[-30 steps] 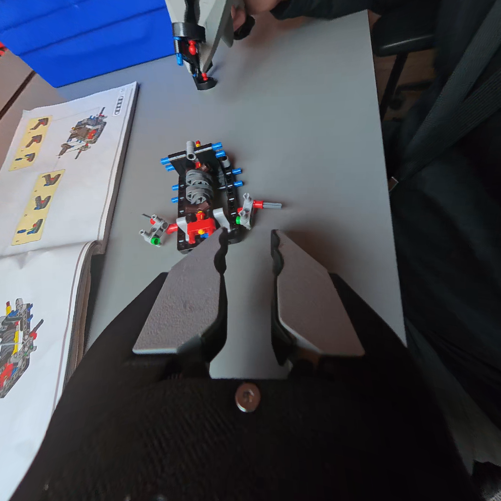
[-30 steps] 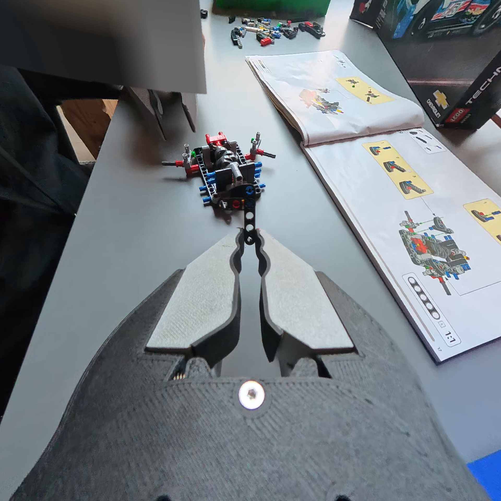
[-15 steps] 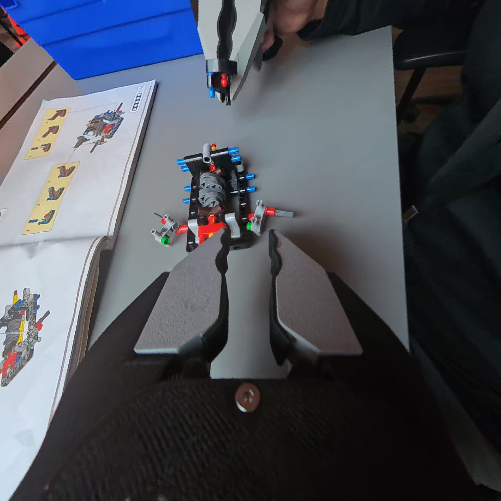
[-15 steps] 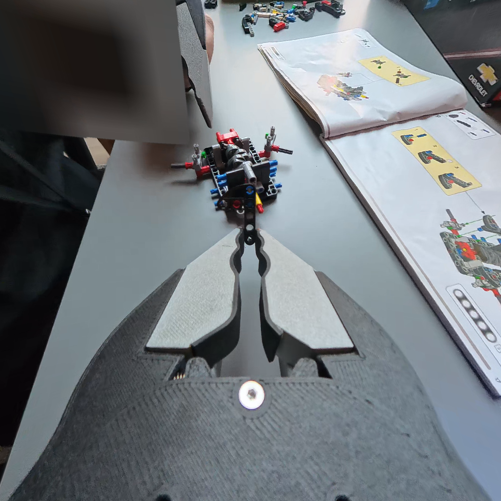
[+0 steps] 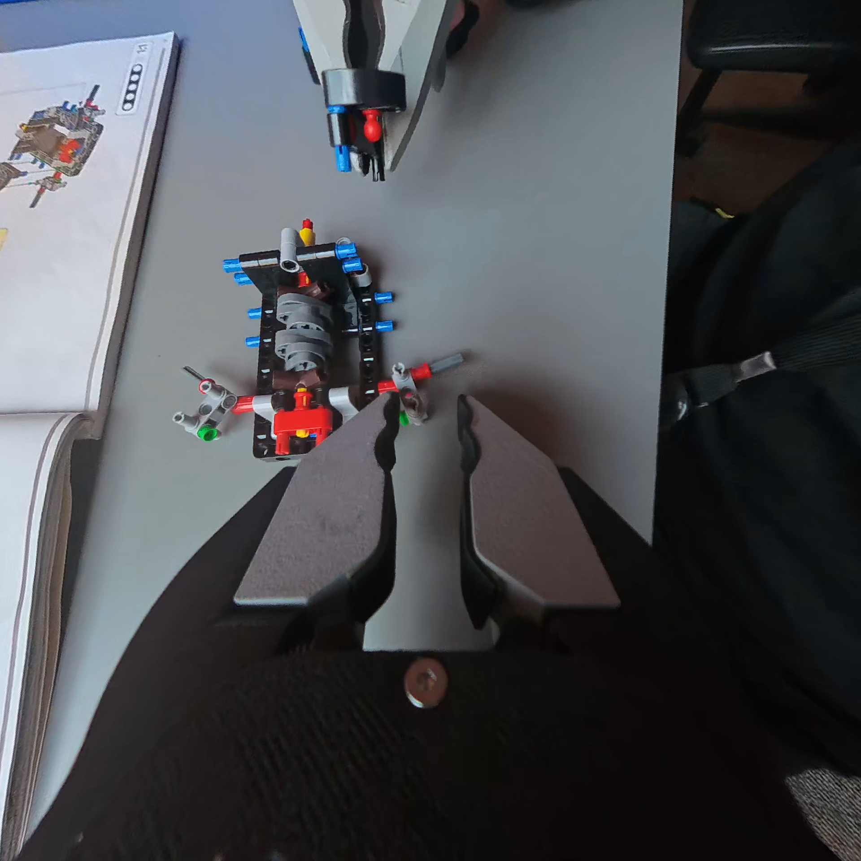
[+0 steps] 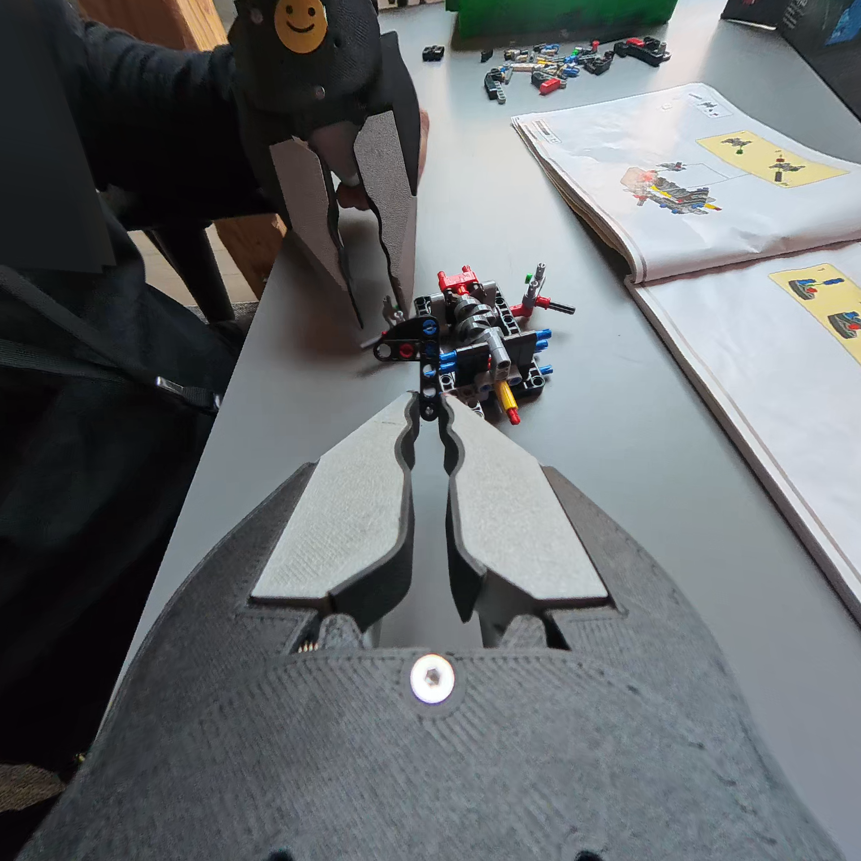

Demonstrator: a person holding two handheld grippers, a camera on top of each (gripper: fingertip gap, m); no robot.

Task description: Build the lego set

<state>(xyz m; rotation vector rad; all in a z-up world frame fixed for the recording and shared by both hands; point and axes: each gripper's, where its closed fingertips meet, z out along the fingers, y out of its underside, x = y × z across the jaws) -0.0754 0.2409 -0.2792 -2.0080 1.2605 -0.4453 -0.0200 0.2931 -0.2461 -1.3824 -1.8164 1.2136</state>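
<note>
A partly built lego chassis (image 5: 307,345), a black frame with grey gears, blue pins and a red block, lies on the grey table (image 5: 536,233). It also shows in the right wrist view (image 6: 484,345). My left gripper (image 5: 426,414) is open and empty, its tips at the chassis's right axle hub (image 5: 410,396). It points down beside the chassis in the right wrist view (image 6: 379,312). My right gripper (image 6: 428,405) is shut on a black L-shaped beam (image 6: 426,372) with blue and red pins, held just off the chassis's other end. The left wrist view shows that gripper (image 5: 368,93) holding the beam (image 5: 358,135).
An open instruction booklet (image 5: 70,233) lies beside the chassis, on the right in the right wrist view (image 6: 699,186). A pile of loose pieces (image 6: 559,65) and a green box (image 6: 559,18) sit at the far end. The table edge (image 5: 666,326) borders a dark chair and clothing. The grippers' ends are close to 9 centimeters from one another.
My right gripper has brought the beam closer to the chassis end. My left gripper has shifted right, so its tips now sit at the right axle hub.
</note>
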